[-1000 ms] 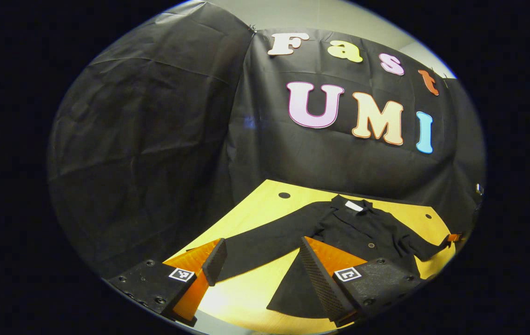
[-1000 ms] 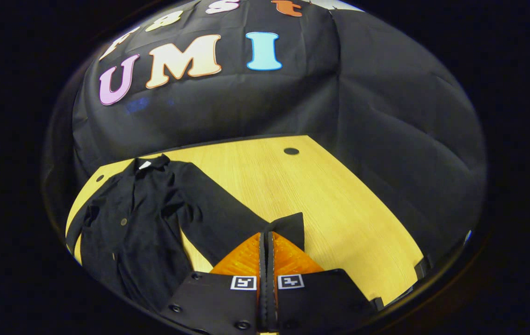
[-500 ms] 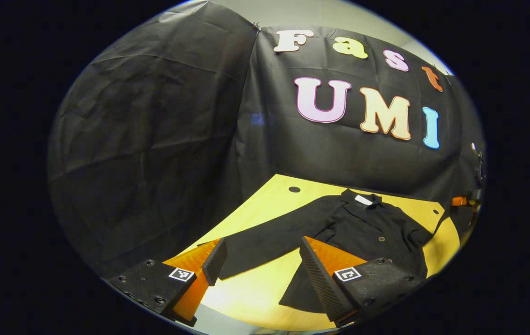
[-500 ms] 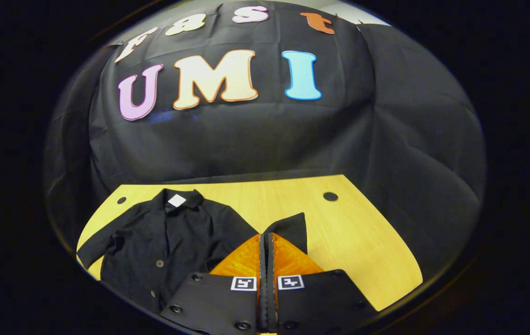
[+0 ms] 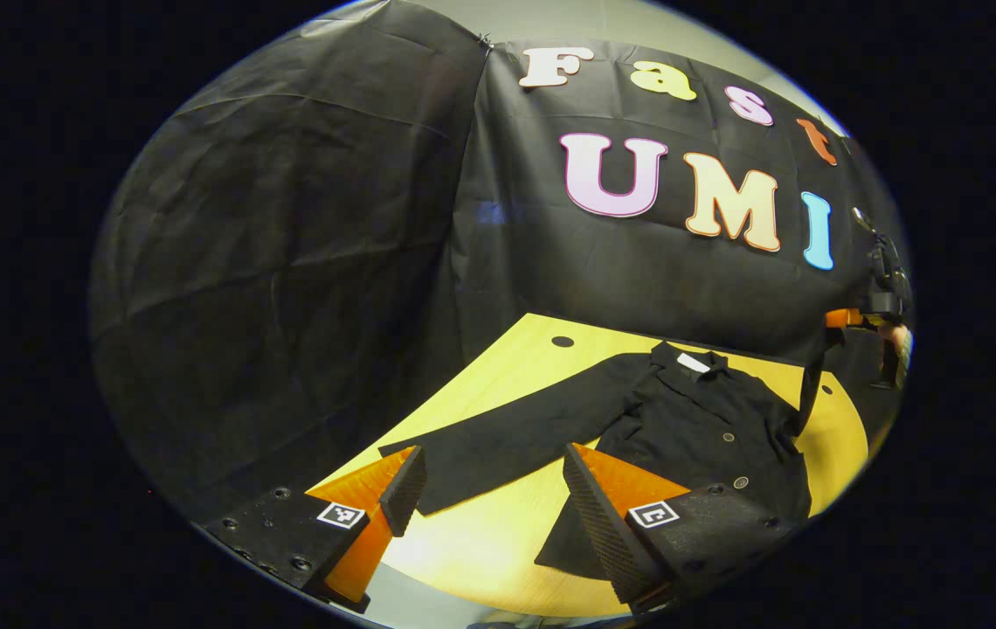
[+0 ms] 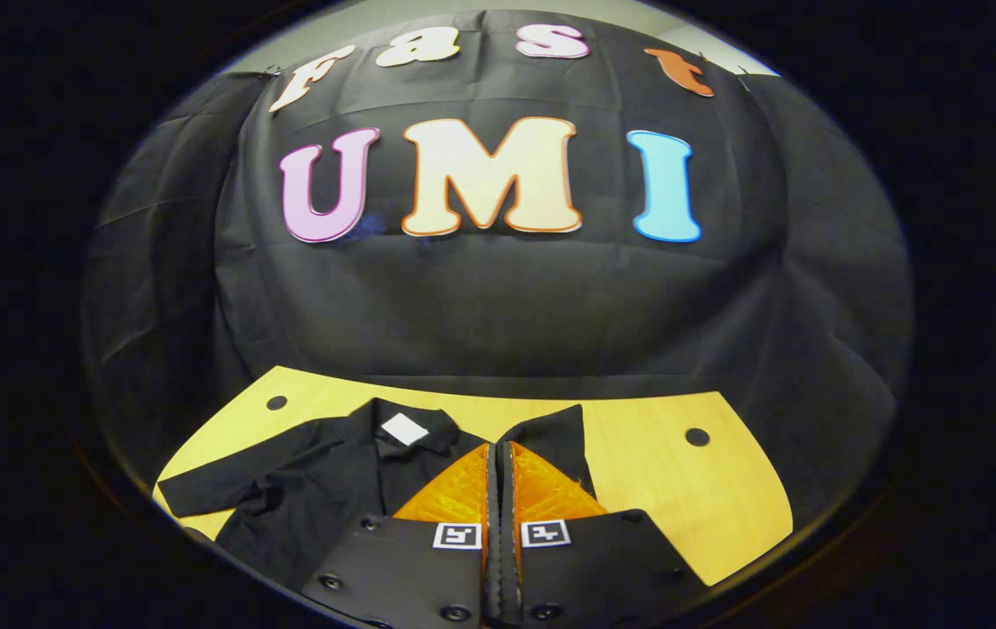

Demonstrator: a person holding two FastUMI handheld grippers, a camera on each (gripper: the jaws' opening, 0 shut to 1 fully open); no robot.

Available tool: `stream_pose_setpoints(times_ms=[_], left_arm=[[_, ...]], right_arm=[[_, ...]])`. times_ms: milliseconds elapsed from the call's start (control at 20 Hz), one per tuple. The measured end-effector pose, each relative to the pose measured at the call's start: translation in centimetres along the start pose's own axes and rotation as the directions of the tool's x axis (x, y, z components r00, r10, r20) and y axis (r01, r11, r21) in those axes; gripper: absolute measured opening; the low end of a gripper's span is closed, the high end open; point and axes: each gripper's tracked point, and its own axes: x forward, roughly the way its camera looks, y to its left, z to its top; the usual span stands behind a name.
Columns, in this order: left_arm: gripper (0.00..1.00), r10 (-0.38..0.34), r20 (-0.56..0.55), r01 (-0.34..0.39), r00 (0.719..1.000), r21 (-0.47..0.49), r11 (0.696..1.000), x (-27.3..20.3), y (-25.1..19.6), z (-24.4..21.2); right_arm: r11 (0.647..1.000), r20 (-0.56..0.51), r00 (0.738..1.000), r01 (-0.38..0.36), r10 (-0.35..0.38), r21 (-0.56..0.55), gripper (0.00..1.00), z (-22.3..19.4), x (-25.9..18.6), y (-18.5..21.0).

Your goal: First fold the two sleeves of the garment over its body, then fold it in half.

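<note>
**Entry: black garment, first sleeve fold in hand**

1. My left hand-held gripper (image 5: 489, 502), nearest item. Fingers spread wide, holding nothing. It hovers low over the near edge of the bench (image 5: 463, 550), just short of the left sleeve (image 5: 507, 441), placed, I judge, to take that cuff next.

2. My right hand-held gripper (image 6: 499, 472). Fingers pressed together on the cuff of the right sleeve (image 6: 555, 437), a flap of dark cloth standing up past the fingertips. Held raised so the sleeve clears the bench and can be carried across the body.

3. Garment (image 5: 708, 428). Black, buttoned front up, collar with a white label (image 6: 404, 428) toward the far edge. Lies flat on the bench; left sleeve stretched out straight and unfolded.

4. Right hand-held gripper seen from the left gripper view, at the far right edge, with the sleeve hanging taut from it down to the shoulder.

5. Bench, far part. Yellow wood with small dark holes (image 6: 697, 436).

Status: neither sleeve laid down yet; halving fold not begun.
</note>
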Motion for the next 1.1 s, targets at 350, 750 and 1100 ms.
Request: stream_pose_setpoints(times_ms=[350,750,1100], left_arm=[[0.94,0.023,-0.03,-0.023,0.999,-0.013,1.0,0.6,0.8,-0.7],[0.93,0.04,-0.073,-0.042,0.997,-0.031,0.999,1.2,1.1,-1.6],[0.94,-0.004,-0.109,-0.001,0.994,-0.043,0.999,2.2,0.3,-2.8]], right_arm=[[0.983,0.022,0.987,-0.154,0.156,-0.097,0.04,4.6,4.5,11.4],[0.932,-0.065,0.95,-0.314,0.307,-0.181,0.02,2.2,10.3,23.1],[0.896,-0.192,0.917,-0.386,0.349,-0.22,0.02,-4.9,15.1,28.4]])
